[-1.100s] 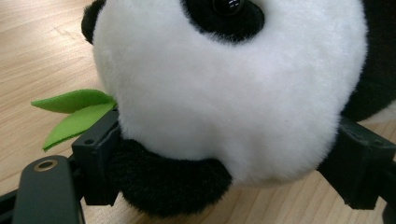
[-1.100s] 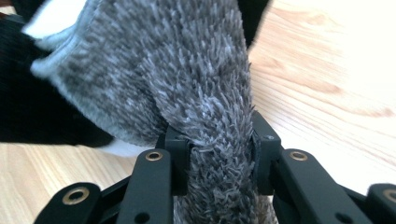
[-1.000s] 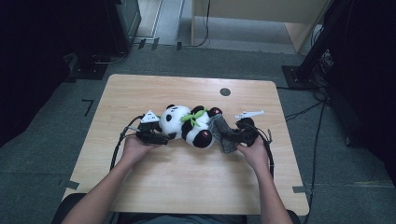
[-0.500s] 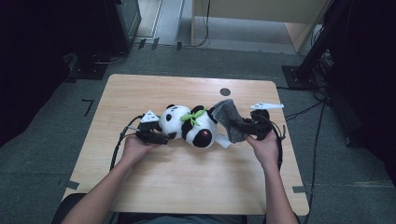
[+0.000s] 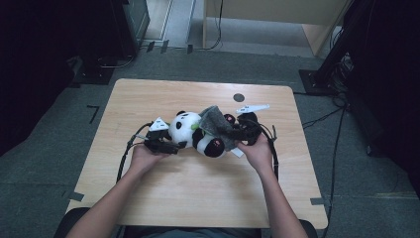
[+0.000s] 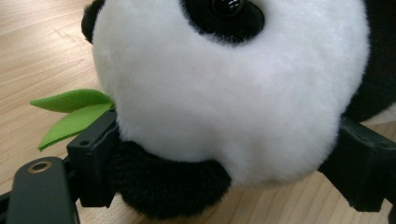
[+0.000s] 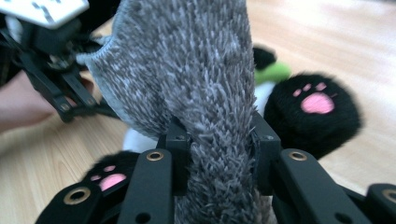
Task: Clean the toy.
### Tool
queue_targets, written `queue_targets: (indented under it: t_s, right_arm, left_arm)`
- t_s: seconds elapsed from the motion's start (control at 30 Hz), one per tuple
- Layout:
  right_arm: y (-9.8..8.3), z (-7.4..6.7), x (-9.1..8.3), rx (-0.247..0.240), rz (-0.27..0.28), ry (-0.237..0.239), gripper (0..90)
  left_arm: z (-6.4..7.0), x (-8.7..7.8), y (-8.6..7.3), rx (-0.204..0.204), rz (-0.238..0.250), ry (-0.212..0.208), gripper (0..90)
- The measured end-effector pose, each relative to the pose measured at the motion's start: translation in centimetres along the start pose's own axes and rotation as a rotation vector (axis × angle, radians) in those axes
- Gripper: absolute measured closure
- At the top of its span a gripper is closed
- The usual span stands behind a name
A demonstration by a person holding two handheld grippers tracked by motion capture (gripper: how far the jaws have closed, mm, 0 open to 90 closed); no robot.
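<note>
Two grippers are engaged on one soft toy at the middle of the wooden table (image 5: 163,198). The left gripper (image 5: 171,147) has its jaws clamped either side of the plush panda (image 5: 190,130), at the head, which bulges between them in the left gripper view; the toy lies on its side on the tabletop. The right gripper (image 5: 236,134) has its jaws pinched on a bunched fold of the grey fuzzy cloth (image 5: 214,124), which is draped up and over the panda's body.

Risks noted:
- The fold held by the right gripper is narrow and the pile looks slippery; a sharp pull could, in my judgement, draw it out from between the jaws.
- The head is compressible, so the left hold may slide off it if the cloth drags on the body.
- The green felt leaf (image 6: 70,112) sits just beside the left jaw and could snag.
</note>
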State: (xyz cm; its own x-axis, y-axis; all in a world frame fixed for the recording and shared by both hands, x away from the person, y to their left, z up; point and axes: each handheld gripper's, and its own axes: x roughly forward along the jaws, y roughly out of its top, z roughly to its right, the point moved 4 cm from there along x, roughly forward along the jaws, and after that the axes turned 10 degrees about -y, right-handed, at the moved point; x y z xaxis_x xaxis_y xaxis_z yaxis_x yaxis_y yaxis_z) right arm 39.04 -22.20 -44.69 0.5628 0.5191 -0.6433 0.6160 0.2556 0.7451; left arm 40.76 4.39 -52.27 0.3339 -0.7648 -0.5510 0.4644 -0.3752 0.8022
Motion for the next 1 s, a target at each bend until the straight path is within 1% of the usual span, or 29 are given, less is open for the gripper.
queue_targets:
  t_s: [0.03,0.1,0.13,0.17,0.23,0.27,0.33,0.37,0.47,0.53,0.6,0.63,0.67,0.77,0.8,0.83,0.87,0.9,0.93,0.97,1.0]
  right_arm:
    - [-0.4,0.2,0.4,-0.005,-0.009,-0.013,67.7]
    - [-0.6,0.4,0.4,0.001,-0.01,-0.014,67.7]
    - [-0.9,0.8,0.3,0.001,-0.022,-0.031,67.7]
    - [-0.9,0.8,0.3,0.001,-0.022,-0.031,67.7]
    - [-1.3,1.3,0.2,-0.005,-0.046,-0.056,67.9]
    - [-1.9,1.7,0.1,0.001,-0.058,-0.058,68.0]
    - [-2.4,2.1,0.1,0.005,-0.068,-0.059,67.9]
    - [-2.4,2.1,0.1,0.005,-0.068,-0.059,67.9]
    - [-3.4,2.9,0.1,0.02,-0.095,-0.057,68.0]
    - [-3.7,3.2,0.1,0.024,-0.114,-0.063,68.0]
    - [-3.9,3.5,-0.1,0.016,-0.13,-0.078,67.9]
    - [-3.9,3.5,-0.1,0.016,-0.13,-0.078,67.9]
    - [-4.0,3.8,-0.4,0.007,-0.141,-0.098,68.0]
    - [-4.2,4.2,-1.0,-0.003,-0.16,-0.127,68.0]
    - [-4.2,4.2,-1.0,-0.003,-0.16,-0.127,68.0]
    - [-4.1,4.5,-1.7,0.007,-0.159,-0.133,68.1]
    - [-4.1,4.5,-1.7,0.007,-0.159,-0.133,68.1]
    - [-3.9,4.5,-2.2,0.016,-0.145,-0.13,68.2]
    - [-3.2,4.3,-3.2,0.026,-0.103,-0.121,68.4]
    - [-3.2,4.3,-3.2,0.026,-0.103,-0.121,68.4]
    - [-2.7,4.1,-3.6,0.027,-0.077,-0.113,68.7]
  left_arm:
    - [0.0,0.0,0.0,0.002,0.001,0.001,11.9]
    - [0.0,0.0,0.0,-0.002,0.004,0.001,11.9]
    - [0.0,0.0,0.0,-0.005,0.008,-0.001,11.8]
    - [0.0,0.0,0.0,-0.005,0.008,-0.001,11.7]
    - [0.0,0.0,0.0,-0.003,0.007,-0.001,11.7]
    - [0.0,0.0,0.0,-0.004,0.01,-0.002,11.6]
    - [0.0,0.0,0.0,-0.005,0.011,-0.001,11.6]
    - [0.0,0.0,0.0,-0.005,0.011,-0.001,11.6]
    - [0.0,0.0,0.0,-0.01,0.017,-0.005,11.4]
    - [-0.1,0.0,0.0,-0.005,0.026,-0.007,11.4]
    - [-0.1,0.0,-0.1,-0.007,0.033,-0.01,11.5]
    - [-0.1,0.0,0.0,-0.006,0.034,-0.011,11.5]
    - [-0.1,0.0,0.0,-0.004,0.034,-0.011,11.5]
    - [-0.2,0.0,0.0,-0.005,0.039,-0.014,11.6]
    - [-0.2,0.0,0.0,-0.005,0.039,-0.014,11.5]
    - [-0.2,0.0,0.1,-0.007,0.039,-0.015,11.5]
    - [-0.3,0.0,0.1,-0.01,0.039,-0.016,11.5]
    - [-0.3,0.0,0.1,-0.014,0.038,-0.017,11.5]
    - [-0.3,0.0,0.1,-0.015,0.04,-0.018,11.5]
    - [-0.3,0.0,0.1,-0.018,0.039,-0.018,11.5]
    - [-0.3,0.0,0.1,-0.019,0.039,-0.016,11.5]
